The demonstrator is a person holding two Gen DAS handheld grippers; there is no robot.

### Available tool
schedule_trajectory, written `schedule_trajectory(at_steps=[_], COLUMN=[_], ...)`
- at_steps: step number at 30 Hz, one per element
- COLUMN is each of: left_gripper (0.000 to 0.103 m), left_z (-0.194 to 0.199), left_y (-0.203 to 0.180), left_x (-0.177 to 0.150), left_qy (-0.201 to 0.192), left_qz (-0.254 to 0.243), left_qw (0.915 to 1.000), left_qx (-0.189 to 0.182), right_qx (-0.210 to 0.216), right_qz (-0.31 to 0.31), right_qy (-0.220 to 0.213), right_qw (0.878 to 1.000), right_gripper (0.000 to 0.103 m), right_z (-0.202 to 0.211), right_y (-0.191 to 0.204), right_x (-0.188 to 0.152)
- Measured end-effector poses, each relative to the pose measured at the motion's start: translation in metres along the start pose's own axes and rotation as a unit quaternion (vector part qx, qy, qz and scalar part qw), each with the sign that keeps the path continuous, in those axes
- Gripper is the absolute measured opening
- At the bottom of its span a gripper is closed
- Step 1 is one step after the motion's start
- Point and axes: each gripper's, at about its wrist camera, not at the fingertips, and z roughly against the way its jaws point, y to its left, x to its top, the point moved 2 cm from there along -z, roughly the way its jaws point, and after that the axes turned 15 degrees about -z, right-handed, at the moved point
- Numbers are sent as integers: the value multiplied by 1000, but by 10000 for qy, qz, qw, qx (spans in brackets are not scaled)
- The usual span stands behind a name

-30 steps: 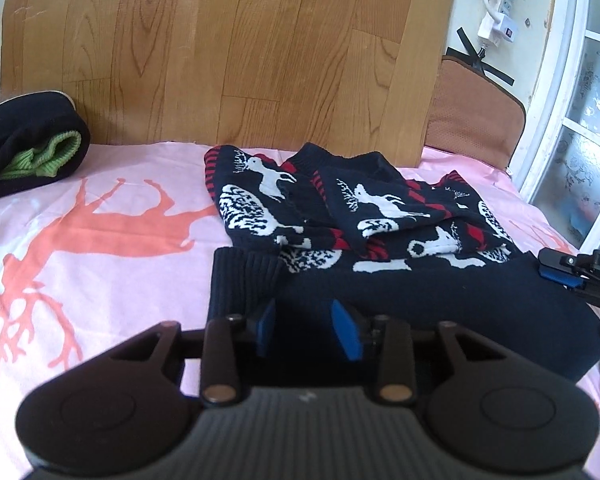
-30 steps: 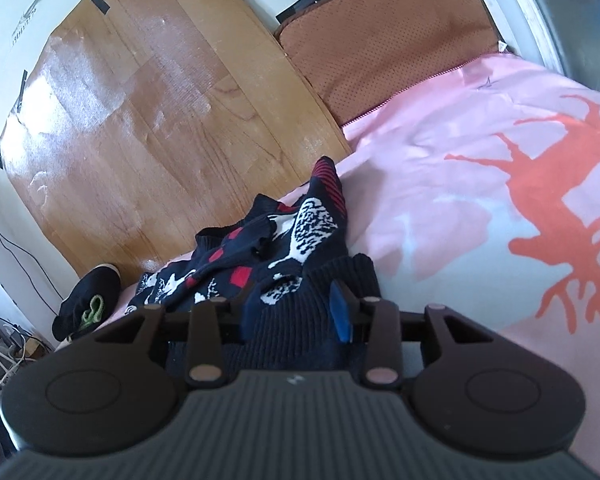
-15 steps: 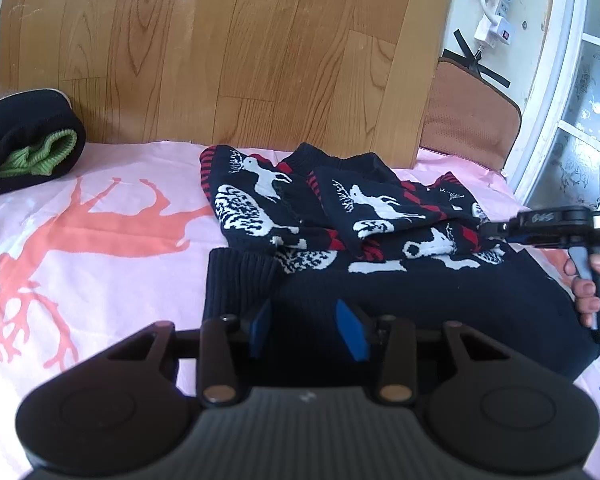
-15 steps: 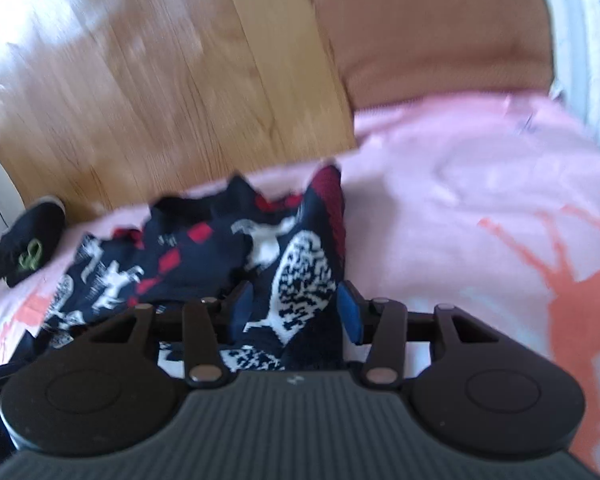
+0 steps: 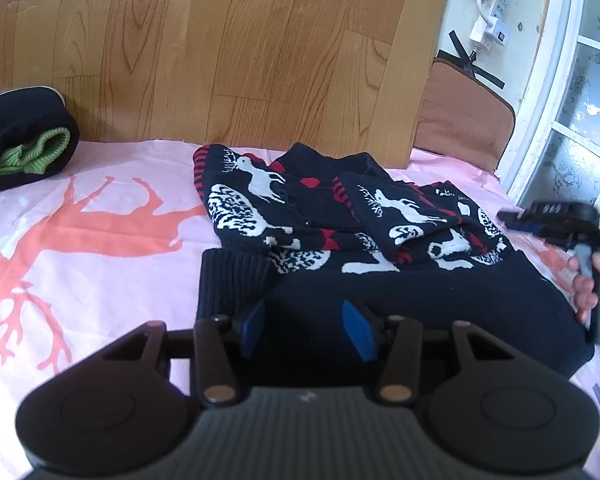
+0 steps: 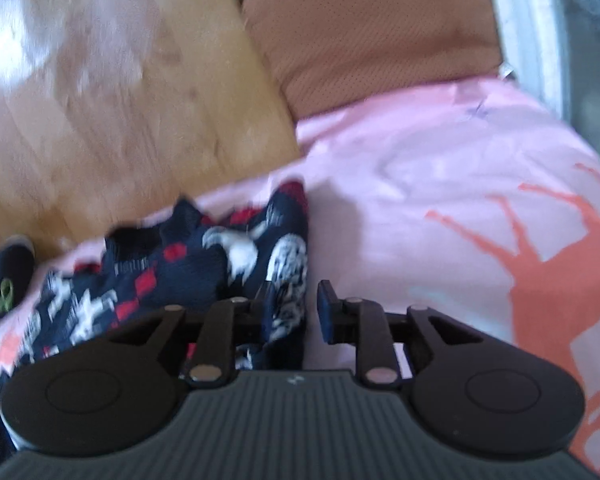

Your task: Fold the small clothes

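A navy sweater [image 5: 340, 216] with white reindeer and red bands lies on the pink bedsheet [image 5: 100, 280], its sleeves folded across the chest and its plain hem nearest me. My left gripper [image 5: 305, 330] hovers over that hem near the left corner. Its jaws are opening and the pads do not press the knit. In the blurred right wrist view, my right gripper [image 6: 296, 308] straddles the sweater's [image 6: 180, 272] patterned right edge. Its jaws are closing, with a gap still showing beside the right pad. The left wrist view shows the right gripper [image 5: 516, 220] side-on, held by a hand [image 5: 584, 292].
A rolled dark garment with green lining [image 5: 24, 136] sits at the far left of the bed. A wooden board [image 5: 220, 40] and a brown cushion [image 5: 460, 120] stand behind the bed. A white window frame [image 5: 552, 80] borders the right. Pink sheet stretches to both sides of the sweater.
My left jaws have spread wider over the hem. The right gripper has travelled from the plain hem corner up the sweater's right edge to the patterned part, and its jaws have narrowed.
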Motion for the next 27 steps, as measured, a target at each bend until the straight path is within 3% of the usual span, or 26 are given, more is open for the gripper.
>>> schedule_trajectory(at_steps=[2, 5, 8, 11, 12, 13, 14, 16, 17, 23, 25, 27], left_gripper=[48, 49, 49, 49, 49, 49, 49, 49, 49, 52, 53, 53], left_z=[0, -1, 0, 0, 0, 0, 0, 0, 0, 0, 0, -1], left_y=[-1, -1, -1, -1, -1, -1, -1, -1, -1, -1, -2, -2], left_x=[0, 0, 0, 0, 0, 0, 0, 0, 0, 0, 0, 0], left_qy=[3, 5, -1, 0, 0, 0, -1, -1, -2, 0, 3, 4], left_qz=[-29, -42, -23, -31, -32, -29, -29, -26, -24, -31, -49, -58], left_qw=[10000, 10000, 10000, 10000, 10000, 10000, 10000, 10000, 10000, 10000, 10000, 10000], left_qx=[-5, -9, -17, -12, -13, -14, -14, -18, -22, -51, -52, -54], right_qx=[183, 419, 427, 303, 283, 117, 3, -225, -213, 43, 345, 689], right_qz=[143, 592, 901, 746, 716, 835, 960, 429, 233, 696, 750, 898], right_qy=[-146, 80, 335, 784, 997, 1089, 842, 616, 578, 222, 193, 339], right_qw=[9996, 9973, 9945, 9937, 9920, 9905, 9918, 9969, 9978, 9973, 9964, 9930], right_gripper=[28, 38, 42, 42, 39, 21, 14, 0, 0, 17, 20, 31], right_z=[9, 2, -21, -58, -70, -82, -87, -92, -91, -48, -31, -22], right_y=[12, 36, 56, 58, 57, 55, 50, 36, 32, 43, 51, 67], right_x=[7, 10, 10, 10, 7, 3, 1, 10, 13, 0, -3, -6])
